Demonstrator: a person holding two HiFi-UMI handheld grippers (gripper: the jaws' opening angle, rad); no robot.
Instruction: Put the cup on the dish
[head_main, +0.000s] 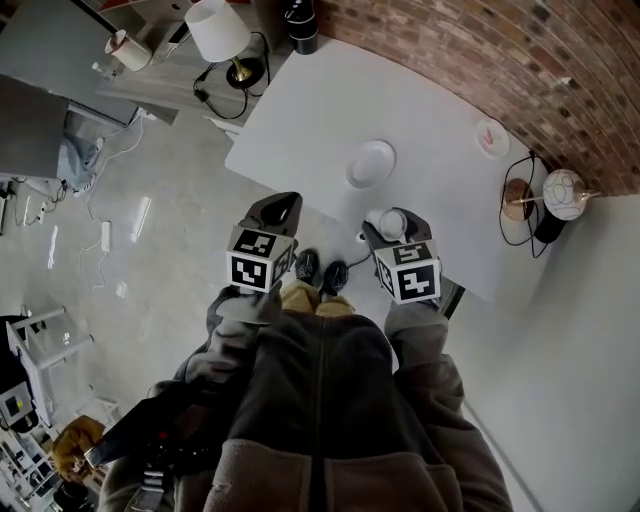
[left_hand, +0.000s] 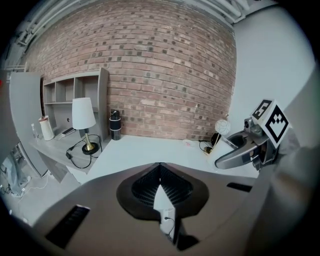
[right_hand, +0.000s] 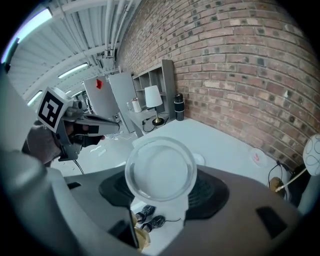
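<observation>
A white dish (head_main: 371, 163) lies on the white table (head_main: 330, 100), a little beyond both grippers. My right gripper (head_main: 390, 230) hangs over the table's near edge, shut on a pale round cup (head_main: 393, 220). In the right gripper view the cup (right_hand: 161, 169) is upright between the jaws with its rim facing the camera, and the dish (right_hand: 199, 159) shows just behind it. My left gripper (head_main: 278, 210) is at the near edge left of the dish. Its jaws meet at the tips (left_hand: 160, 167) with nothing between them.
A white-shaded lamp (head_main: 220, 30) and a black cylinder (head_main: 300, 25) stand at the table's far left. A small round pink-marked item (head_main: 491, 137) lies near the brick wall. A round white globe (head_main: 563, 193) and cables sit off the right end. My shoes (head_main: 320, 270) are below the near edge.
</observation>
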